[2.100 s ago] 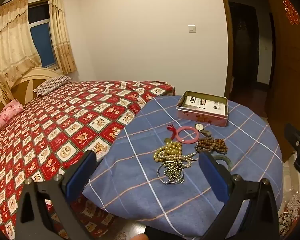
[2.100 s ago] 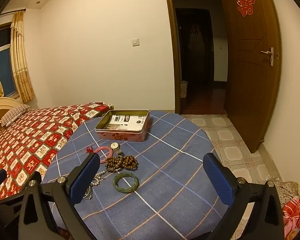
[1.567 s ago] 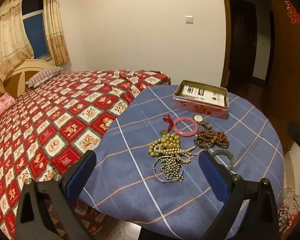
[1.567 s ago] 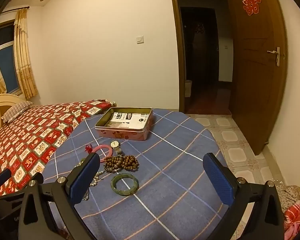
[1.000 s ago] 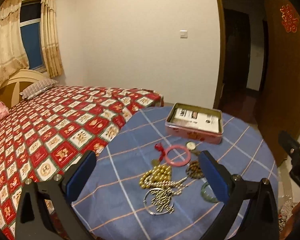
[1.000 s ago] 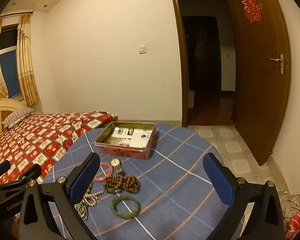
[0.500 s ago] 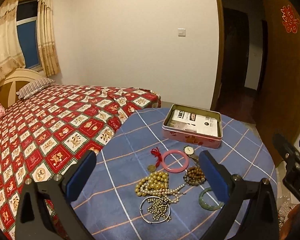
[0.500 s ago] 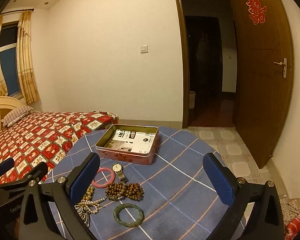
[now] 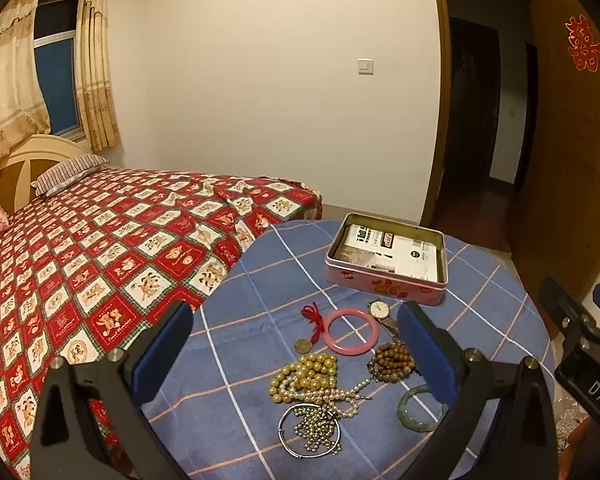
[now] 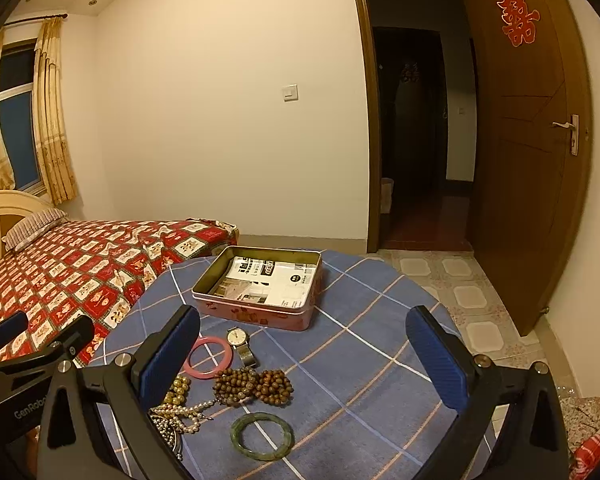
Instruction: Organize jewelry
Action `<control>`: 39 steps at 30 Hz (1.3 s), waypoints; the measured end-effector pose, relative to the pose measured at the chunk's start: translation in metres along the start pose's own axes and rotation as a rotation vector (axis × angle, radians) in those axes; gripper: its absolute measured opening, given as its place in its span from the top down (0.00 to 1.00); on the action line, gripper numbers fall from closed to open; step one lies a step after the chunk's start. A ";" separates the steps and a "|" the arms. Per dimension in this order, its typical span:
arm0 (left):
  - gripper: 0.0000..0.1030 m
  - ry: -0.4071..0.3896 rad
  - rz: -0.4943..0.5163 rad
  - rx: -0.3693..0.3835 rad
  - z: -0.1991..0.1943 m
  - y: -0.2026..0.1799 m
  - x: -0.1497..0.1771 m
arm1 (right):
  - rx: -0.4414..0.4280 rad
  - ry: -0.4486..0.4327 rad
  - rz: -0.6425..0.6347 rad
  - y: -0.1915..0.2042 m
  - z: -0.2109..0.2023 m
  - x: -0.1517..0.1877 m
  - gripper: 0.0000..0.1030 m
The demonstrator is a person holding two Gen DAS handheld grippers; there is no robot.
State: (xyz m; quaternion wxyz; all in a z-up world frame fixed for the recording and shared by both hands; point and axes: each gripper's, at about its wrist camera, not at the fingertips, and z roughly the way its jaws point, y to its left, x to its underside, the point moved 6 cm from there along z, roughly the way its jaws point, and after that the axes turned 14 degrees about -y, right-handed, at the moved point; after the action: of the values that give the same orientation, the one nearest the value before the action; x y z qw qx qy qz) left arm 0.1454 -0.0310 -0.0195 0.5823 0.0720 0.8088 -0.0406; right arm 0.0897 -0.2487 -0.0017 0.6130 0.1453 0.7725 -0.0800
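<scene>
My left gripper (image 9: 296,354) hangs above the jewelry with its blue-padded fingers (image 9: 162,346) spread wide, gripping nothing and touching nothing; my right gripper (image 10: 306,354) is the same, its fingers (image 10: 438,362) far apart and empty, held over the near side of the surface (image 10: 364,364), which is round and draped in a blue checked cloth; the jewelry lies loose in a cluster on that cloth, near me; a pink bangle (image 9: 352,332) sits just beside a wristwatch (image 9: 380,311), with a red knotted cord (image 9: 314,318) on its other side; nearer me are yellowish pearl strands (image 9: 306,376) tangled together, a thin metal bangle (image 9: 310,430) with a heap of small metallic beads inside it, a brown wooden bead bracelet (image 10: 254,387), and a green jade bangle (image 10: 262,436) lying flat and apart; beyond them, further from me, stands an open pink tin (image 10: 260,286) with printed papers in it; a bed (image 9: 100,248) with a red patterned cover stands beside the surface.
</scene>
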 end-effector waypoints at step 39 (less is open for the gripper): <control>0.00 0.112 -0.009 0.004 0.039 0.014 0.040 | -0.016 0.131 0.021 -0.014 0.040 0.038 0.01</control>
State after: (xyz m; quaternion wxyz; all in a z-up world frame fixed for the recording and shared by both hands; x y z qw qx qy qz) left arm 0.1712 -0.0198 -0.0698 0.5357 0.0713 0.8404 -0.0407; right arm 0.1141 -0.2693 -0.0489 0.5631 0.1535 0.8100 -0.0575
